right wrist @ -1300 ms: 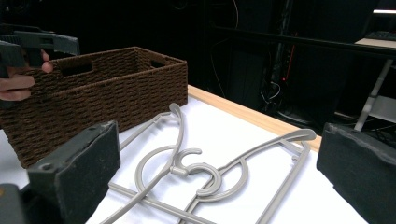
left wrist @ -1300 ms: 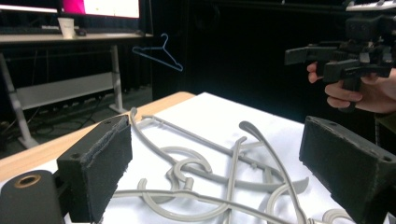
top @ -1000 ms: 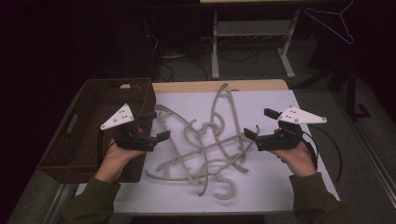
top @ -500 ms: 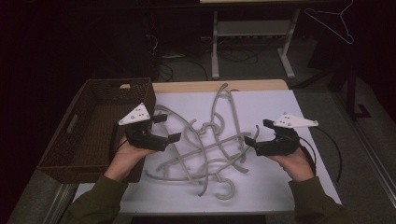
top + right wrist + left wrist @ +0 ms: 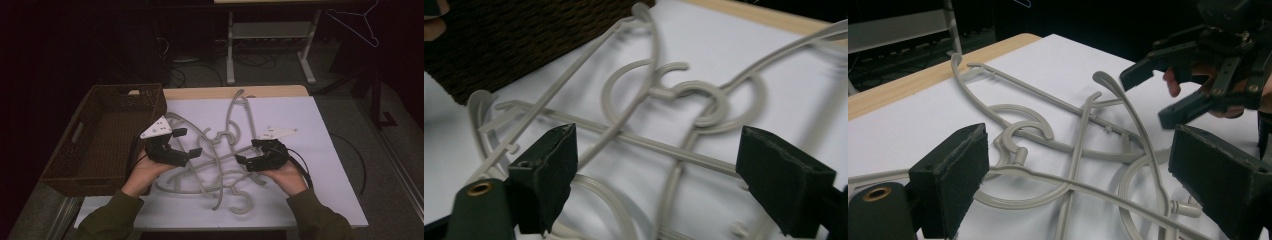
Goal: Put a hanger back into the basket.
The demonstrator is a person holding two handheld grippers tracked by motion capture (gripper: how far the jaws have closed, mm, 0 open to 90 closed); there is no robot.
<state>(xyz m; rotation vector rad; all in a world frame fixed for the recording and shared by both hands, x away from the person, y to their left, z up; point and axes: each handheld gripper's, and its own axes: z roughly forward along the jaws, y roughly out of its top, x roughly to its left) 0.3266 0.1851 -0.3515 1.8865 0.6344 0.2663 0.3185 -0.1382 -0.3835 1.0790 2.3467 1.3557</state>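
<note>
At far left, a dark woven rectangular basket [image 5: 95,145] is sitting empty on the white sheet [image 5: 330,145]; the left gripper [image 5: 186,143], jaws apart, is hovering over tangled grey plastic hangers [image 5: 220,150]; the right gripper [image 5: 249,152] is gaping too.

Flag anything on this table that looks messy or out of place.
The hangers lie in a tangled heap on the white sheet, hooks and bars crossing each other, not stacked. The basket beside them holds none. Both tools, left and right, are open over the heap.
</note>
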